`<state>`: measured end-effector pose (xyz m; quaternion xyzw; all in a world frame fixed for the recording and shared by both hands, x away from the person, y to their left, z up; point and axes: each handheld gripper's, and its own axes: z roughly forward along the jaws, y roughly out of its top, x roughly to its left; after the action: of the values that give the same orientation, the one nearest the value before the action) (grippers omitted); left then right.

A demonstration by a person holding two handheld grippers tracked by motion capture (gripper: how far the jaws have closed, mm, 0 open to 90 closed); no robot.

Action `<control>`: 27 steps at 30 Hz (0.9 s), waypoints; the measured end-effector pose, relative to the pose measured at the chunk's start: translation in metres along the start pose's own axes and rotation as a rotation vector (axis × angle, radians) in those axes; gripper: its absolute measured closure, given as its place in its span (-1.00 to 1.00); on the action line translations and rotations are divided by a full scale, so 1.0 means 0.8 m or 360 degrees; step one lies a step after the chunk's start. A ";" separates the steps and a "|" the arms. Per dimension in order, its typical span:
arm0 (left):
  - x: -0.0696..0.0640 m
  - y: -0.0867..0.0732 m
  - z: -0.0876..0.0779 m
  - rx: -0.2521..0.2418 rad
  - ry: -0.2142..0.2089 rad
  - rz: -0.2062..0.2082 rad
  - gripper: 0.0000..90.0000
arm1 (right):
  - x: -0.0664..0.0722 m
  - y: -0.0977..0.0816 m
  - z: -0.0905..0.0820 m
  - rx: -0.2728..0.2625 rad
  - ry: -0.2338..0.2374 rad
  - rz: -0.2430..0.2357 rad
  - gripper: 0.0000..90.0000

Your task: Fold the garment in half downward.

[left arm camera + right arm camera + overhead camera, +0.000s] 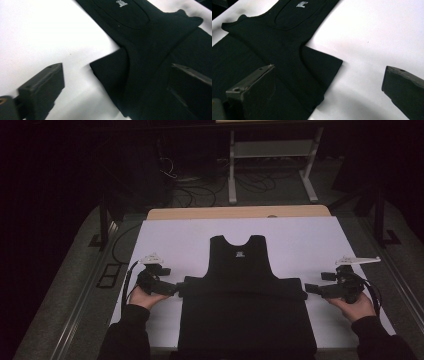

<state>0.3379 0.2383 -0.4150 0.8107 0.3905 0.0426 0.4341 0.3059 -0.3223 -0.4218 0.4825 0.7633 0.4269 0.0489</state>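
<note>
Folding job on a black tank top [244,295], roughly half done by my read. Everything below is placed relative to that garment.

Nearest the person: its lower body lies flat on the white sheet [180,237] covering the worktop [240,212], hem end reaching the near edge. No second fold there yet.

Middle: a folded band runs across the garment, sticking out past the body at both sides (looks like one crosswise fold is laid and set down). The left gripper [170,289] sits at the band's left end, fingers spread wide and gripping nothing; in the left gripper view one finger [41,90] is over bare sheet, the other over the cloth [150,55], band corner between them, no pinch. The right gripper [314,289] sits just off the band's right end, fingers likewise spread; in the right gripper view the band corner [322,72] lies between the two fingers [252,92], untouched.

Far: the neck and strap end lies flat beyond the band, label [240,254] showing, not yet folded.

Left to do, judging from the layout: fold the strap end or the sides in, then make the final fold into a compact stack. Both hands are free for a new grasp.
</note>
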 end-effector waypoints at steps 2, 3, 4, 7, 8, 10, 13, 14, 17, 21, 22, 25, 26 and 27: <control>0.000 0.003 0.002 0.0001 0.0004 0.0017 -1.00 | -0.001 0.003 0.001 -0.0001 -0.0006 -0.0017 -1.00; 0.000 0.004 0.003 -0.0008 0.0002 0.0025 -1.00 | -0.002 0.005 0.001 -0.0007 0.0000 -0.0028 -1.00; 0.000 0.005 0.003 -0.0004 0.0000 0.0031 -1.00 | -0.003 0.007 0.002 -0.0006 0.0000 -0.0034 -1.00; -0.001 0.010 0.006 0.0011 0.0002 0.0060 -1.00 | -0.004 0.013 0.004 -0.0009 -0.0003 -0.0057 -1.00; -0.001 0.011 0.007 0.0011 0.0003 0.0069 -1.00 | -0.004 0.014 0.004 -0.0014 -0.0001 -0.0064 -1.00; -0.002 0.014 0.007 0.0007 0.0002 0.0077 -1.00 | -0.004 0.017 0.005 -0.0022 0.0005 -0.0068 -1.00; -0.004 0.018 0.008 -0.0011 0.0005 0.0086 -1.00 | -0.004 0.020 0.006 -0.0028 0.0002 -0.0083 -1.00; -0.004 0.019 0.009 -0.0018 0.0001 0.0096 -1.00 | -0.004 0.022 0.006 -0.0033 0.0001 -0.0093 -1.00; -0.005 0.022 0.009 -0.0021 0.0012 0.0108 -1.00 | -0.003 0.027 0.007 -0.0040 0.0007 -0.0105 -1.00; -0.006 0.029 0.008 -0.0055 0.0005 0.0103 -1.00 | 0.000 0.034 0.008 -0.0048 0.0015 -0.0134 -1.00; -0.006 0.030 0.007 -0.0073 -0.0002 0.0098 -1.00 | 0.002 0.037 0.009 -0.0044 0.0010 -0.0144 -1.00; -0.008 0.034 0.005 -0.0087 -0.0001 0.0104 -1.00 | 0.005 0.045 0.010 -0.0041 0.0007 -0.0169 -1.00; -0.008 0.035 0.005 -0.0094 0.0004 0.0105 -1.00 | 0.005 0.048 0.010 -0.0041 0.0005 -0.0175 -1.00; -0.008 0.037 0.004 -0.0100 0.0000 0.0105 -1.00 | 0.006 0.051 0.010 -0.0041 0.0002 -0.0179 -1.00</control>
<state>0.3525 0.2223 -0.3937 0.8091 0.3620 0.0692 0.4578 0.3356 -0.3067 -0.3972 0.4379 0.7836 0.4337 0.0784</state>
